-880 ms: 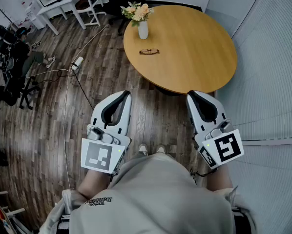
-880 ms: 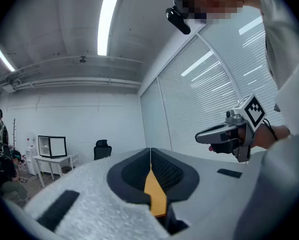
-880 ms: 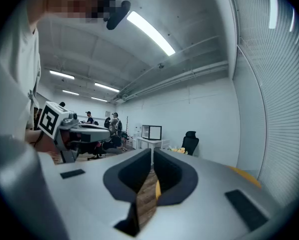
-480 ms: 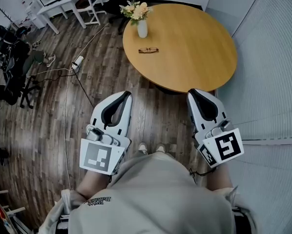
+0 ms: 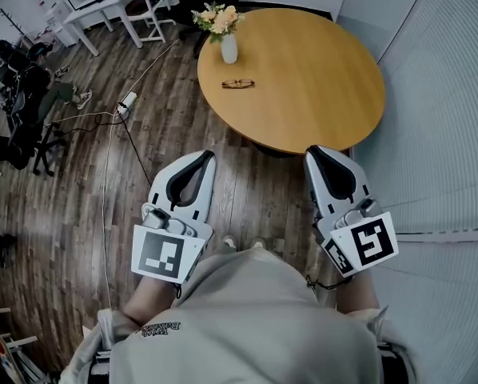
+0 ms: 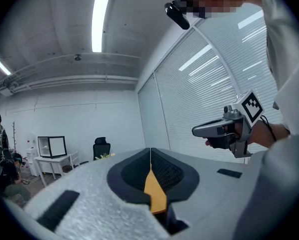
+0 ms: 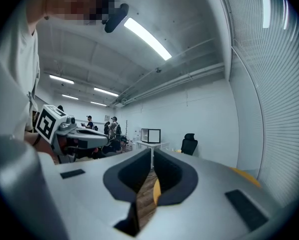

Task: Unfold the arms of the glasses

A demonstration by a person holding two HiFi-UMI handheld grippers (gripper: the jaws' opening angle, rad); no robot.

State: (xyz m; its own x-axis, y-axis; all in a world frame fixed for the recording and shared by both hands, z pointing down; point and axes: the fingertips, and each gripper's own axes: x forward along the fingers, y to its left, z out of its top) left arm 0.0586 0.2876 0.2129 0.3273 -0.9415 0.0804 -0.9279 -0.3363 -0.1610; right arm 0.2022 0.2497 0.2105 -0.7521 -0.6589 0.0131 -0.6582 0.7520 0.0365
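The folded glasses (image 5: 237, 83) lie on the round wooden table (image 5: 319, 70), near its left edge and just in front of a white vase of flowers (image 5: 229, 48). Both grippers hang level in front of the person's body, over the floor and well short of the table. My left gripper (image 5: 205, 154) is shut with nothing in it, its jaws meeting at the tip (image 6: 150, 150). My right gripper (image 5: 317, 151) is also shut and empty, its tips together (image 7: 152, 151). The glasses show in neither gripper view.
A cable and power strip (image 5: 127, 101) lie on the wooden floor at the left. A white desk (image 5: 95, 6) and chairs stand at the back left, with people (image 5: 15, 78) beyond. Window blinds (image 5: 447, 94) run along the right side.
The table and glasses sit slightly further left in the head view. Both grippers keep the same pose and stay shut.
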